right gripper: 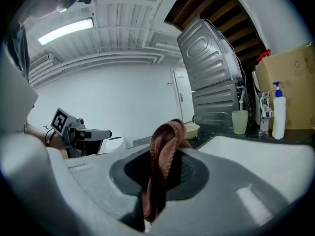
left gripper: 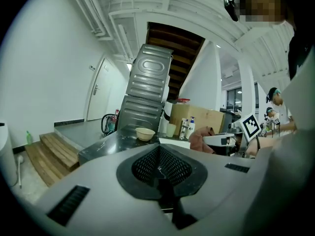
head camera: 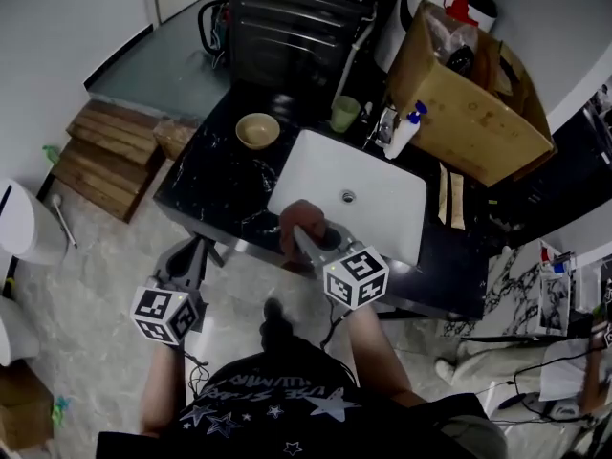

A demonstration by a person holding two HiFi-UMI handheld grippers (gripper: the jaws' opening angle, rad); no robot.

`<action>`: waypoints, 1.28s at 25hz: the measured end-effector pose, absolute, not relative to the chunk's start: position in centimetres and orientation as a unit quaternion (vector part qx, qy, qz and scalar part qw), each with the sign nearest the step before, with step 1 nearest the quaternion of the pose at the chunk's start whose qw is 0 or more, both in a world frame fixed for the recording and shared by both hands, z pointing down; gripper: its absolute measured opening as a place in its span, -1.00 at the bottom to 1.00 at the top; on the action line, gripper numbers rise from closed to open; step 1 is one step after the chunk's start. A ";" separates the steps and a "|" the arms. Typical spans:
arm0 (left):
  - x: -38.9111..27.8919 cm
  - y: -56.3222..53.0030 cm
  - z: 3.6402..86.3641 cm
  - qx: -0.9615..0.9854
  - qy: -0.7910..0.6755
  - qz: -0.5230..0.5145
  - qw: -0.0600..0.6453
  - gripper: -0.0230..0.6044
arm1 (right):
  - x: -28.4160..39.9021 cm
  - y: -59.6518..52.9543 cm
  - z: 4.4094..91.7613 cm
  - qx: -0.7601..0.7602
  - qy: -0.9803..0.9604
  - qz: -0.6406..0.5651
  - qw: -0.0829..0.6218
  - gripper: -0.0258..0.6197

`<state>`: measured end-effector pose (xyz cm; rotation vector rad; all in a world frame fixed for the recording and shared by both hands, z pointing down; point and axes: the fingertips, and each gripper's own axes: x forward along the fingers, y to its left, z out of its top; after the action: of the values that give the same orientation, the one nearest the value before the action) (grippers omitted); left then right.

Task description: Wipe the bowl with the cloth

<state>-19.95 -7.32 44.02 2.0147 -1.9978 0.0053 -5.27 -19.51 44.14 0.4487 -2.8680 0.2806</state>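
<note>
- The dark surface (head camera: 215,185) lies in front of you, at 12 o'clock.
- The white sink (head camera: 382,213) is set into it on the 3 o'clock side.
- A brown box (head camera: 469,113) leans just past the sink, at 1 o'clock from it.
- Your right claw (head camera: 308,237) is closed tight on the cloth (right gripper: 165,141). It is over the sink's near corner, at 7 o'clock.
- Your left claw (left gripper: 162,181) is closed with nothing in it. It is off the surface, at 8 o'clock from the right claw.
- The bowl (head camera: 257,130) stands upright on the surface, at 10 o'clock from the sink. It is well apart from both claws.
- The cloth is reddish brown and bunched up.
- A green cup (head camera: 345,113) stands at 3 o'clock from the bowl.
</note>
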 end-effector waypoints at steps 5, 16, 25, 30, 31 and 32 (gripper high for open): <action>-20.7 -12.4 44.3 0.704 -0.690 0.010 0.169 -0.90 | -6.4 -24.2 44.3 0.151 -0.977 0.104 0.112 -0.73; -20.6 -20.4 45.0 0.712 -0.668 0.002 0.218 -0.90 | -8.3 -31.7 44.8 0.143 -0.977 0.112 0.111 -0.73; -24.7 -23.6 43.8 0.689 -0.694 -0.018 0.208 -0.90 | -8.9 -32.4 45.3 0.156 -0.973 0.122 0.117 -0.73; -26.2 -27.0 45.2 0.720 -0.644 -0.009 0.258 -0.71 | -8.8 -33.5 45.5 0.206 -0.963 0.131 0.117 -0.73; -26.3 -27.7 45.5 0.728 -0.627 -0.011 0.275 -0.60 | -8.9 -33.8 45.4 0.217 -0.960 0.134 0.114 -0.73; -26.4 -28.3 45.8 0.736 -0.613 -0.009 0.288 -0.51 | -8.9 -34.1 45.3 0.228 -0.958 0.136 0.111 -0.73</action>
<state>-26.37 -28.28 45.84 1.9644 -1.6357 -0.0239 -8.95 -34.05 45.28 0.6683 -2.8124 0.3994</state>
